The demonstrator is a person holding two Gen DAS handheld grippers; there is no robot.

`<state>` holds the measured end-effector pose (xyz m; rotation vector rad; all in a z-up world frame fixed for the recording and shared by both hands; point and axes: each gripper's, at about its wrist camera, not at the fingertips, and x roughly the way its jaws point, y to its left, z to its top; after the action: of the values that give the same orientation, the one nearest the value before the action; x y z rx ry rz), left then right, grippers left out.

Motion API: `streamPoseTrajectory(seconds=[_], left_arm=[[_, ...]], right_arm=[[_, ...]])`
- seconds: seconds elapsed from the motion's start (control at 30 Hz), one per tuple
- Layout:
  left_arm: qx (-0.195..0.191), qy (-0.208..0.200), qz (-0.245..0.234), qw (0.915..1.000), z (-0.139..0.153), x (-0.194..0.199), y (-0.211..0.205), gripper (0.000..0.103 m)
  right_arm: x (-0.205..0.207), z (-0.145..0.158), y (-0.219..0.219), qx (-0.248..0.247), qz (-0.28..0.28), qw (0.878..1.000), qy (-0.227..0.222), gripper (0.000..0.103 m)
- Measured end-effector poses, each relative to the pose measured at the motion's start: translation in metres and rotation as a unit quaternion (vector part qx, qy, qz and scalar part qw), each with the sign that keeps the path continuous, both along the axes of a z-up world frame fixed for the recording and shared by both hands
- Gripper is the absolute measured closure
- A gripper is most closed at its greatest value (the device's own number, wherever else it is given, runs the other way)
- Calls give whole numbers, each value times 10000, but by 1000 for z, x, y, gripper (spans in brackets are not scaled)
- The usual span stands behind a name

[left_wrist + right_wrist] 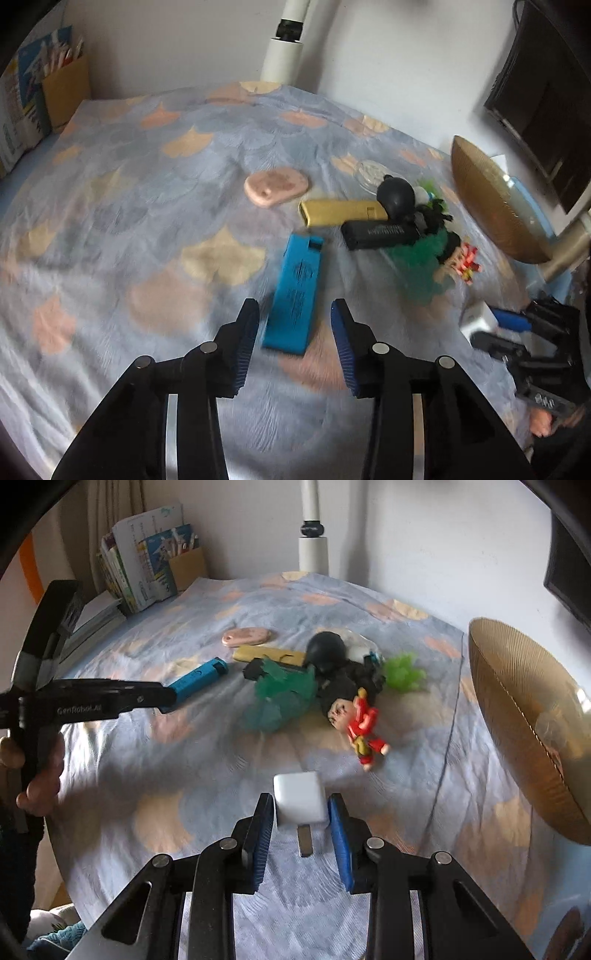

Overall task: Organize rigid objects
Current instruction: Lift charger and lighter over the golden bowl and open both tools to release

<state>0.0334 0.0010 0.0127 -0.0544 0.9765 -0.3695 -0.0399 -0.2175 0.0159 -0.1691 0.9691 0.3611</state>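
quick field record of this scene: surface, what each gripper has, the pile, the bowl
surface: patterned cloth
left gripper: open, astride near end of blue box
right gripper: shut on white charger
pile: gold box, black box, black bulb, green toys, doll
bowl: gold bowl, right edge, tilted

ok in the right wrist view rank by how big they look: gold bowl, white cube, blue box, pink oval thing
1. gold bowl, easily the largest
2. white cube, though it lies nearest the camera
3. blue box, partly hidden by the left gripper
4. pink oval thing
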Motion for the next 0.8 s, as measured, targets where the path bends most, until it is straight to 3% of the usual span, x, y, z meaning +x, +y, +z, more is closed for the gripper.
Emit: streamPoseTrajectory(seconds=[0.07, 0.17, 0.37, 0.53, 0.67, 0.8], left_arm=[[137, -78, 13, 9999, -1, 6, -9, 66], [250, -155, 52, 9996, -1, 7, -14, 81], [-134, -283, 326, 9990, 6, -25, 1, 81], [-297, -582, 594, 9961, 23, -76, 9, 81], [-305, -551, 1010, 9929, 22, -108, 13, 81], [-383, -453, 1090, 9923, 15, -126, 15, 81]], right_arm=[[2, -1, -2, -8, 12, 10000, 43, 72], [6, -7, 2, -28, -12, 9999, 134, 72], [-5, -4, 6, -249, -32, 9996, -145, 77], [-28, 26, -8, -147, -1, 9989, -442, 77], [-50, 36, -11, -149, 62, 9989, -449, 77], [-69, 23, -8, -148, 102, 9995, -266, 77]])
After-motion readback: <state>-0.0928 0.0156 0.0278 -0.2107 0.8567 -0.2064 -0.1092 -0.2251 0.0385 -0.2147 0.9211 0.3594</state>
